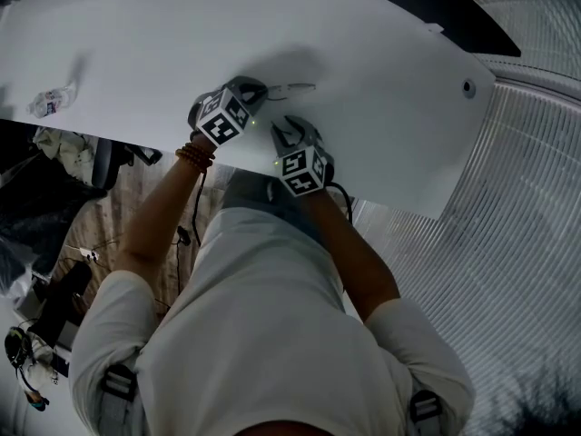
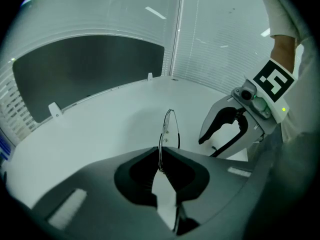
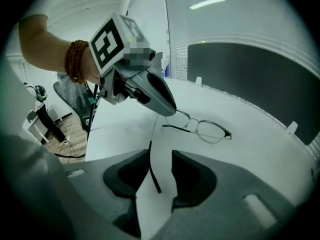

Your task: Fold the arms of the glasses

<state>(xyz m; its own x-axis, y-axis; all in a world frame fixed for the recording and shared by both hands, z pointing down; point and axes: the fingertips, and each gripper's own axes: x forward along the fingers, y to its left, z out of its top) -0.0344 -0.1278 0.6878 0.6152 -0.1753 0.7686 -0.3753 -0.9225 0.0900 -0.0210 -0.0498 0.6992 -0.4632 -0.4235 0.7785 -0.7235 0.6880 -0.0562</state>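
Thin metal-framed glasses (image 3: 210, 129) sit on the white table (image 1: 381, 53), small in the head view beside the grippers (image 1: 295, 88). My left gripper (image 2: 161, 154) is shut on one end of the frame, which stands edge-on between its pads. From that held end, one dark arm (image 3: 151, 171) runs out towards my right gripper (image 3: 160, 156) and lies in the gap between its jaws. Those jaws are open and the pads do not press on it. A second arm shows as a dark bar (image 3: 175, 128) beside the lenses.
Both grippers work close to the table's near edge (image 1: 381, 203). A crumpled clear wrapper (image 1: 50, 101) lies at the table's far left. A dark panel (image 2: 85, 64) stands behind the table. A chair and cables (image 3: 45, 119) are on the wooden floor beside it.
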